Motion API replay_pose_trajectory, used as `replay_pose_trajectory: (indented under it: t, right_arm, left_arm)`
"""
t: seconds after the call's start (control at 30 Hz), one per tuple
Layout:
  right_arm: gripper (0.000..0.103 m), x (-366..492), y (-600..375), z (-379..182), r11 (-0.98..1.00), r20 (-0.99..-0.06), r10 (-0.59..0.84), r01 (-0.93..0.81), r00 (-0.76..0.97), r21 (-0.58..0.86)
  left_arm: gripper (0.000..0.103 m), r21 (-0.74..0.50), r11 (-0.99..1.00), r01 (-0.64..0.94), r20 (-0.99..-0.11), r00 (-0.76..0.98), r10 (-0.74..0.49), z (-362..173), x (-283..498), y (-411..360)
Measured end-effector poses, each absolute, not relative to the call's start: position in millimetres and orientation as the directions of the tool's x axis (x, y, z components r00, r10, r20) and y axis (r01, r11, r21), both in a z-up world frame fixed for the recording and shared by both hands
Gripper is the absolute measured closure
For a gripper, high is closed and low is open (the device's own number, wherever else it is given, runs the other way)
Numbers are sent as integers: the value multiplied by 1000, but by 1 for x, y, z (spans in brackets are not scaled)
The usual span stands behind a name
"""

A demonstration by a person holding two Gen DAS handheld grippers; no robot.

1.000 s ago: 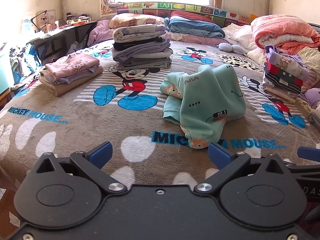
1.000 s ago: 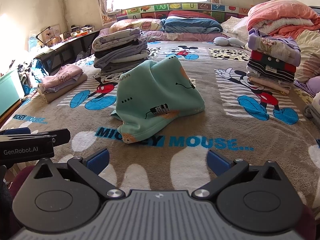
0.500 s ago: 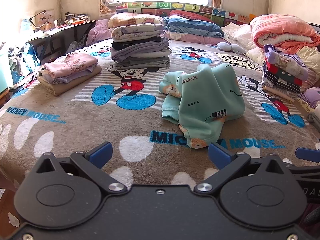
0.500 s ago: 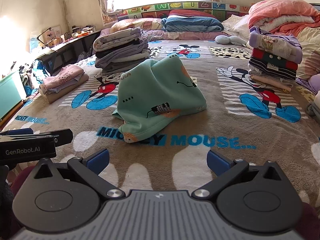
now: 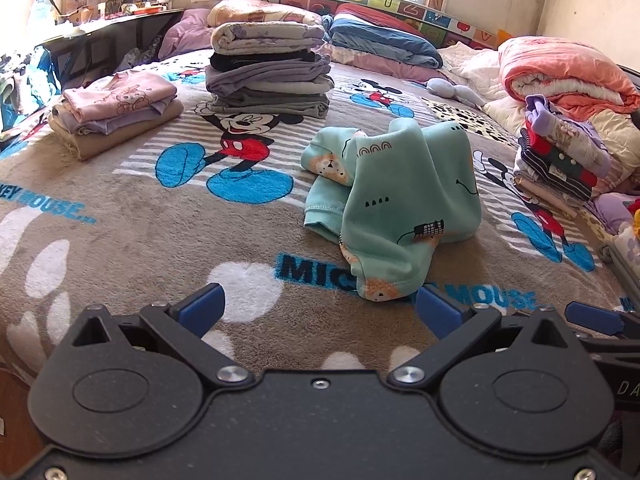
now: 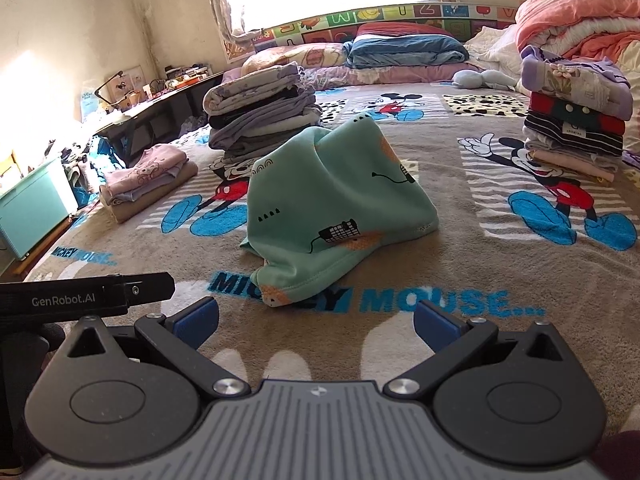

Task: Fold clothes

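The mint garment [image 5: 394,208] sits crumpled mid-frame on the blanket [image 5: 140,232], and over the last second it hasn't shifted, it just looms a bit bigger as both grippers creep closer. So folding hasn't started, I'd say. Left gripper [image 5: 320,308] and right gripper [image 6: 316,316] hang low at bottom of frame, jaws wide, holding nothing.

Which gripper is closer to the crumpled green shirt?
Left, slightly. The left gripper has its right finger right beside the green shirt hem; the right gripper faces it with a bit of blanket between.
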State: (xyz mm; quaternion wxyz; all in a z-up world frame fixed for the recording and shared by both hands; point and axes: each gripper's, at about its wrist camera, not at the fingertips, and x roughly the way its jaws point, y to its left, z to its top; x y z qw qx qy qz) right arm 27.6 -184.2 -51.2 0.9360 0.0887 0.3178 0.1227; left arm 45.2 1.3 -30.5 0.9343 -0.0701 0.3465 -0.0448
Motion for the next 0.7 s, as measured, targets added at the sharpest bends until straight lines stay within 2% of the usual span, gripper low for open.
replay_pose_trajectory:
  t: [0.2, 0.33, 0.5, 0.7]
  right_arm:
    - [0, 49, -189, -54, 934, -522, 345, -233, 780, 270]
    - [0, 69, -199, -56, 897, -492, 418, -261, 764, 357]
    - [0, 95, -204, -52, 877, -498, 457, -281, 737, 389]
    - [0, 124, -216, -45, 854, -491, 492, -288, 718, 434]
  left_arm:
    - [0, -195, 978, 77, -629, 755, -185, -33, 63, 5]
    - [0, -213, 973, 91, -610, 765, -205, -35, 78, 8]
    - [0, -266, 961, 78, -642, 729, -237, -40, 110, 20]
    - [0, -334, 940, 68, -597, 756, -267, -32, 147, 34]
